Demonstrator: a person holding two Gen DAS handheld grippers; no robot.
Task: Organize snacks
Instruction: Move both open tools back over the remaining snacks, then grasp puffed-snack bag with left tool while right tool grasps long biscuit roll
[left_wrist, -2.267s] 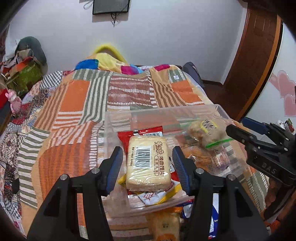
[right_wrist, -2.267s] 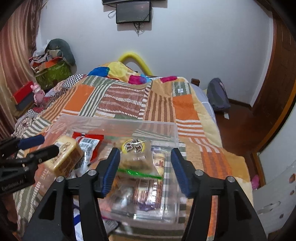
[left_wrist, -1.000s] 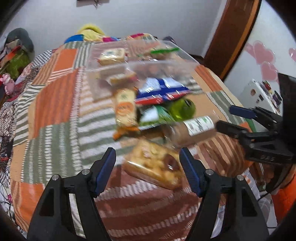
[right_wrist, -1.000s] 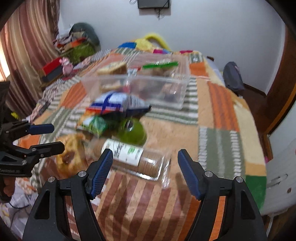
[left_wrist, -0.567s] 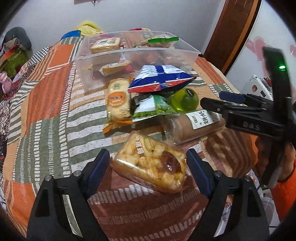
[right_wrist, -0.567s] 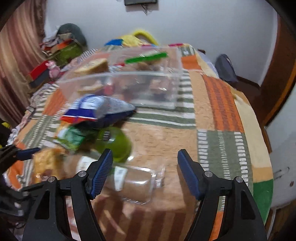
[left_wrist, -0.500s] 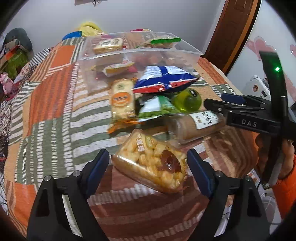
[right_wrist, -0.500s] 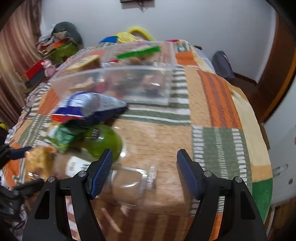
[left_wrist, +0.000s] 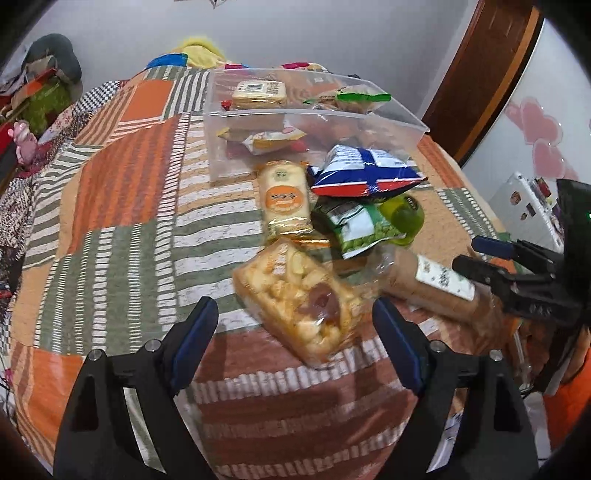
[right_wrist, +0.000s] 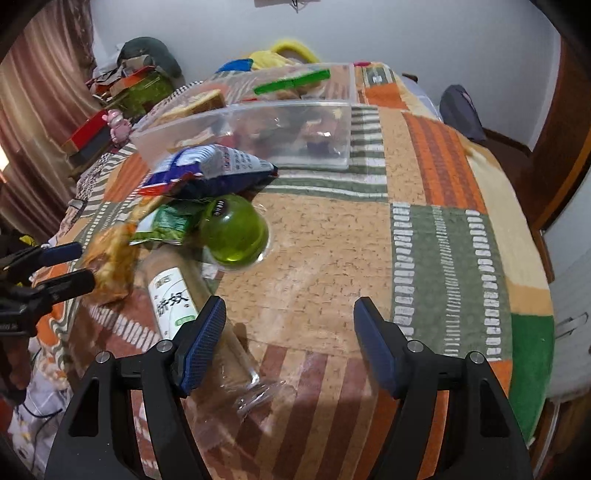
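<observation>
Claws both spread and empty: left claw (left_wrist: 293, 334) should straddle the puffed-snack bag (left_wrist: 295, 301) across its short side on the bed quilt (left_wrist: 122, 206), right claw (right_wrist: 286, 330) centre on the cracker sleeve (right_wrist: 181, 295), clear bin (left_wrist: 388, 114) beyond

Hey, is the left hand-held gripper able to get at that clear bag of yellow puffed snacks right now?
Probably yes. The left hand-held gripper is open just short of the puffed snack bag, with only bare quilt between them and nothing lying on the bag.

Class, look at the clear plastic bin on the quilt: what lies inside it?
Inside the clear bin: a tan barcoded pack, a green-sealed bag, a yellow wrapper. Lower items are hidden.
</observation>
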